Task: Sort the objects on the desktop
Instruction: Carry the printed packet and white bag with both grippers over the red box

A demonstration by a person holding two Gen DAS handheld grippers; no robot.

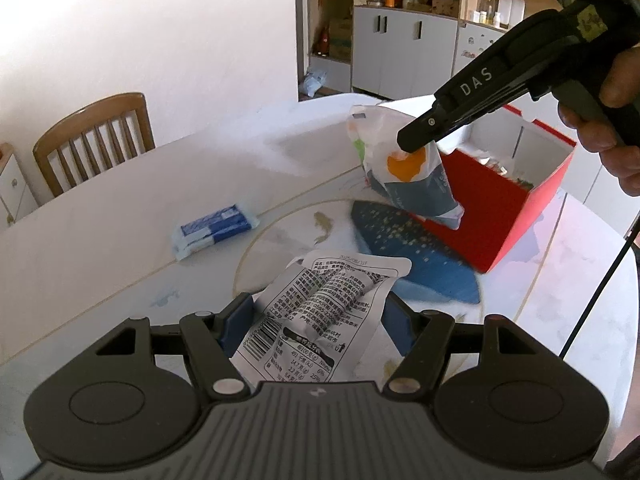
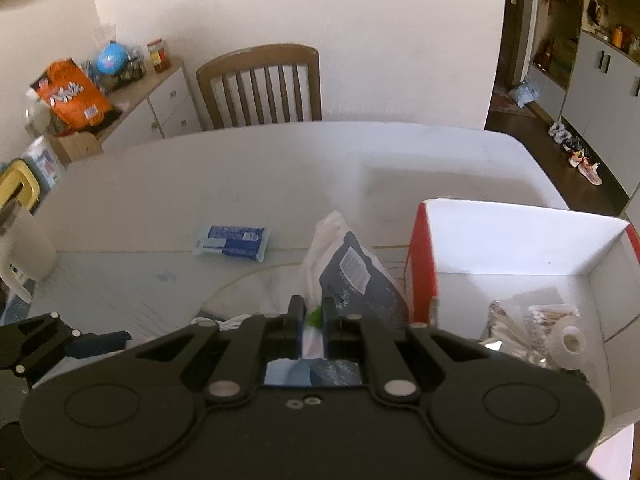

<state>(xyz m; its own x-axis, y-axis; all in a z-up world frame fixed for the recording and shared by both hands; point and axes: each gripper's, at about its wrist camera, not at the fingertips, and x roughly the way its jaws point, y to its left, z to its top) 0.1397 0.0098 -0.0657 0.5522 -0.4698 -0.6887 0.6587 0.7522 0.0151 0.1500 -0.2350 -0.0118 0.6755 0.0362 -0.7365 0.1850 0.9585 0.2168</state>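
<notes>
My right gripper [image 2: 311,307] is shut on a white and dark-blue snack bag [image 2: 352,268] and holds it above the table beside the red box [image 2: 424,256]. In the left wrist view the same bag [image 1: 412,176] hangs from the right gripper [image 1: 416,138] in front of the red box [image 1: 500,208]. A white printed packet [image 1: 320,312] lies between the fingers of my left gripper [image 1: 316,316], whose jaws stand apart. A blue and white tissue pack [image 1: 214,228] lies on the white table [image 1: 100,240], and it also shows in the right wrist view [image 2: 232,242].
The red box holds a foil bag [image 2: 508,320], cotton swabs [image 2: 554,314] and a white roll [image 2: 572,344]. A blue patterned mat [image 1: 416,256] lies by the box. A wooden chair [image 2: 264,84] stands behind the table. A white mug [image 2: 24,248] stands at the left.
</notes>
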